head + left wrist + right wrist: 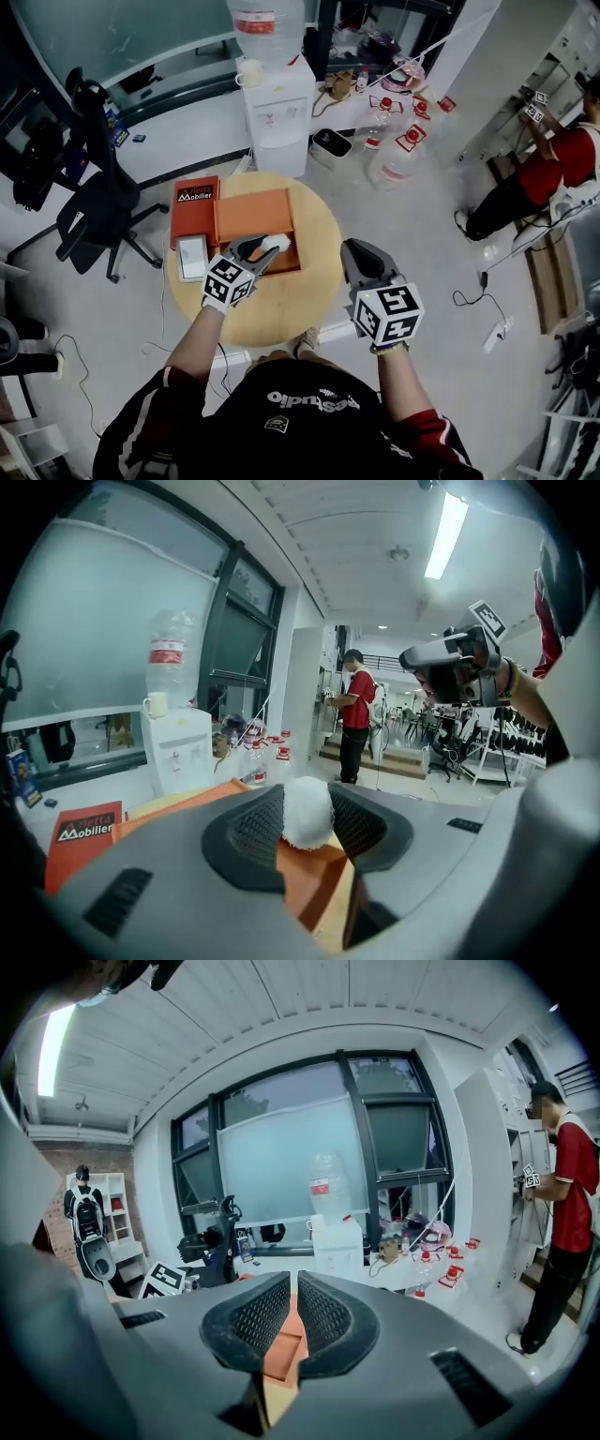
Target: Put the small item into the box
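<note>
An open orange box [253, 217] sits on the far left part of the round wooden table [291, 305]. My left gripper [272, 247] hovers over the box's near right corner, shut on the small item [278, 242], a fuzzy white ball. In the left gripper view the ball [307, 810] is pinched between the dark ribbed pads [253, 829], with the box [314, 881] below. My right gripper [359, 247] hangs over the table's right edge, shut and holding nothing. Through the thin slit in the right gripper [293, 1290], a strip of the box [281, 1354] shows.
A red booklet [194, 206] with a white flat device [192, 255] lies left of the box. Behind the table stand a water dispenser [278, 112] and several bottles [394, 141]. An office chair [98, 211] is at left, a person in red [553, 173] at far right.
</note>
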A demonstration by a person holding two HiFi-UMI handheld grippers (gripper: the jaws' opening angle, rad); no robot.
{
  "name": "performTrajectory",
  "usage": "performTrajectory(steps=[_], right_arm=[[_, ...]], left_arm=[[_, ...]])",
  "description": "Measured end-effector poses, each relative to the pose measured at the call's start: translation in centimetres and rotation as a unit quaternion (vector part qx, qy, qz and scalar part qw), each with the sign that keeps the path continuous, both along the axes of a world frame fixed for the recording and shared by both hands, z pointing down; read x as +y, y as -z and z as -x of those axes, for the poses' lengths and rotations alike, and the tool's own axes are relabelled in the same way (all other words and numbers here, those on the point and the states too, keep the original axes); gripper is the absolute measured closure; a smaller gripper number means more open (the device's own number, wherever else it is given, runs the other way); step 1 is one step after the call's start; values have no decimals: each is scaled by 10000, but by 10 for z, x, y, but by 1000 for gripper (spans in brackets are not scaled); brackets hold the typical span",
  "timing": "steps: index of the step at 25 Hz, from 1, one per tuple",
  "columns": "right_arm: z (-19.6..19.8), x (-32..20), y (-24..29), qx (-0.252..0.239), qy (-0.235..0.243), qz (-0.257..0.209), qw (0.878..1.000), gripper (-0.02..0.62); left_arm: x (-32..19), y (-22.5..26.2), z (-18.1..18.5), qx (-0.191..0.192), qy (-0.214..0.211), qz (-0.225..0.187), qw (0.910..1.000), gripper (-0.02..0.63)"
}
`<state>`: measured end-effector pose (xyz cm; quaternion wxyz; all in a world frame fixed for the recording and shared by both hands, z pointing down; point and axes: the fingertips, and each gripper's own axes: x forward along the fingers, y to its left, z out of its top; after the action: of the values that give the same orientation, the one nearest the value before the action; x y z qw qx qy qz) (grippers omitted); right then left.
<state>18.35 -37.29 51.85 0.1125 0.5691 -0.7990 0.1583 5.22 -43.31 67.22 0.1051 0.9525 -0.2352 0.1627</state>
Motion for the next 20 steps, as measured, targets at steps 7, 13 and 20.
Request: performTrajectory(steps=[7,13,20], right_arm=[[-19,-5,-20,-87,-176,139,9997,548],[-22,-1,-31,-95,-228,277,9993,548],[-27,2,-42,-68,-202,405,9990,548]], left_arm=[[-6,-37,-11,-263,-17,301,9992,449],[-9,-76,-14,-625,-110,621,9961,449],[-11,-111,-20,-1024,-300,749,9915,449]])
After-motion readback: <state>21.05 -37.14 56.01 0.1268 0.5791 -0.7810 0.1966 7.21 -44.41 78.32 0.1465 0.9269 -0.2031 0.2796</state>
